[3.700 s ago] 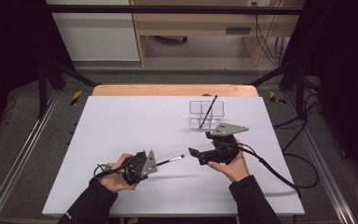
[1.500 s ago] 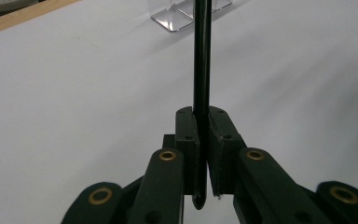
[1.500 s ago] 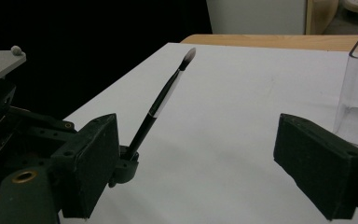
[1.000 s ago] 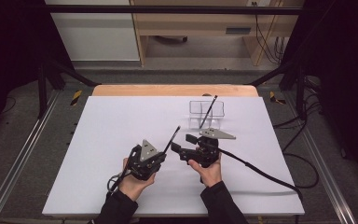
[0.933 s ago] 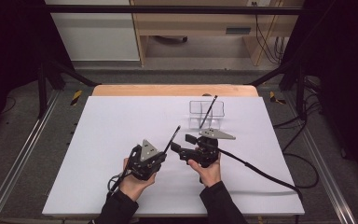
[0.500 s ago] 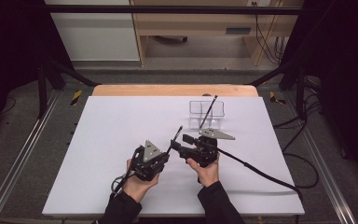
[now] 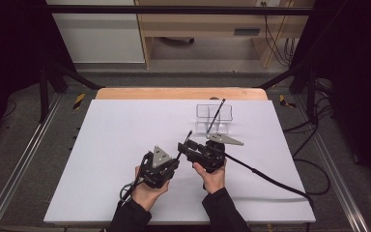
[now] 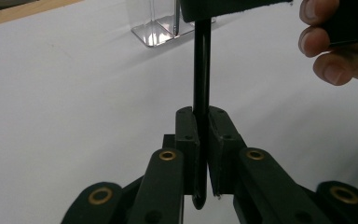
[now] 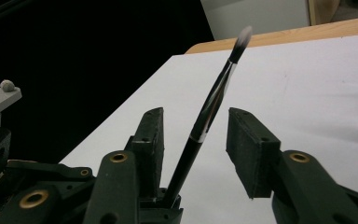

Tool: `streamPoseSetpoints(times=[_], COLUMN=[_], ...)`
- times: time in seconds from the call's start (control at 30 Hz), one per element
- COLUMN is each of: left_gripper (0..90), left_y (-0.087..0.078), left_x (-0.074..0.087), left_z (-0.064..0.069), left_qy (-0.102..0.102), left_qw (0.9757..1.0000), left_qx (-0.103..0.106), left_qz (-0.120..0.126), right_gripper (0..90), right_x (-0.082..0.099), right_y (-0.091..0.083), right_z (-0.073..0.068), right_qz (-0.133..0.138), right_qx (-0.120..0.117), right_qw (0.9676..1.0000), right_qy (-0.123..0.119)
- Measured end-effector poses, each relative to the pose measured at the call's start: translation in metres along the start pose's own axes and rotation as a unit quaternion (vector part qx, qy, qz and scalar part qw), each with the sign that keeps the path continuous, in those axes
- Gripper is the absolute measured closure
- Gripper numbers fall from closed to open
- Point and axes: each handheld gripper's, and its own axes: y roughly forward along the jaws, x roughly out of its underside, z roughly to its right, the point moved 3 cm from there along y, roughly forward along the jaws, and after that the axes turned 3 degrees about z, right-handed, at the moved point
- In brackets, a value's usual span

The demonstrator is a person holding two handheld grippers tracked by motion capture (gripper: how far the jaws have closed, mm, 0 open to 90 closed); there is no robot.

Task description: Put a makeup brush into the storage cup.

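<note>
Our left claw [image 7: 174, 157] is clamped on the black handle of a makeup brush [image 7: 185, 141], the pads pressed to it from both sides in the left gripper view [image 8: 200, 135]. The brush [image 9: 214, 105] rises slanted from that grip, its ferrule silver and its pale bristle tip up and away from us.

Our right claw [image 7: 182, 147] has just been closing; its jaws stand apart, one on each side of the brush shaft, with a gap visible on the right side in the right gripper view [image 9: 195, 140]. On the left side we cannot tell whether the pad touches the shaft.

The two claws meet near the middle of the desk [image 7: 116, 135], on the side close to us. The desk has a white top with a strip of pale wood along its far edge. Farther back stands a clear acrylic holder [image 7: 215, 118] with a second brush [image 7: 217, 113] leaning in it, well apart from the claws. Around the desk we see dark metal frame bars, a grey floor, cables to the right, and a wooden bench [image 7: 212, 24] with a white panel beside it at the back.
</note>
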Motion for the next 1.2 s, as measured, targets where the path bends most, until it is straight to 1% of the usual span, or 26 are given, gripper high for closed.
streamPoseSetpoints(times=[0.13, 0.23, 0.33, 0.57, 0.7, 0.93, 0.97, 1.0, 1.03, 1.1, 1.2], left_gripper=[83.1, 83.1, 83.1, 83.1, 83.0, 82.9, 82.9, 82.9, 82.8, 82.6, 81.8], left_y=[0.0008, 0.0009, 0.0006, -0.0005, 0.0001, 0.0005, -0.0015, -0.0001, 0.0009, 0.0011, 0.0011], left_x=[0.0001, 0.0001, 0.0002, 0.0004, 0.0008, 0.0010, 0.0009, 0.0010, 0.0008, 0.0010, 0.0010], left_z=[0.0014, 0.0029, 0.0031, 0.0030, 0.0031, 0.0037, 0.0010, 0.0032, 0.0031, 0.0027, 0.0029], left_qy=[-0.005, -0.003, -0.005, -0.007, -0.010, -0.013, -0.006, -0.012, -0.010, -0.009, -0.006], left_qw=[1.0000, 1.0000, 1.0000, 1.0000, 0.9999, 0.9999, 0.9998, 0.9999, 0.9999, 0.9999, 0.9999], left_qx=[0.002, 0.003, 0.002, 0.001, 0.003, 0.008, -0.017, 0.002, 0.006, 0.005, 0.011], left_qz=[0.001, 0.002, 0.004, 0.007, 0.007, 0.007, 0.003, 0.005, 0.008, 0.008, 0.009], right_gripper=[63.3, 67.2, 70.8, 78.5, 80.7, 81.9, 82.1, 82.3, 82.6, 83.1, 83.8], right_x=[-0.0001, -0.0005, -0.0004, -0.0011, -0.0010, -0.0013, -0.0014, -0.0014, -0.0015, -0.0014, -0.0016], right_y=[0.0002, 0.0004, 0.0001, 0.0002, 0.0005, -0.0001, -0.0003, -0.0005, -0.0008, -0.0012, -0.0016], right_z=[-0.0004, -0.0008, -0.0007, -0.0014, -0.0014, -0.0022, -0.0024, -0.0026, -0.0026, -0.0030, -0.0034], right_qz=[0.002, 0.002, 0.003, 0.007, 0.009, 0.009, 0.009, 0.008, 0.007, 0.005, 0.003], right_qx=[-0.002, -0.005, -0.005, -0.010, -0.014, -0.021, -0.023, -0.024, -0.026, -0.030, -0.036], right_qw=[1.0000, 0.9999, 0.9999, 0.9997, 0.9996, 0.9995, 0.9995, 0.9995, 0.9995, 0.9994, 0.9992], right_qy=[0.005, 0.012, 0.012, 0.021, 0.021, 0.019, 0.019, 0.019, 0.017, 0.016, 0.014])
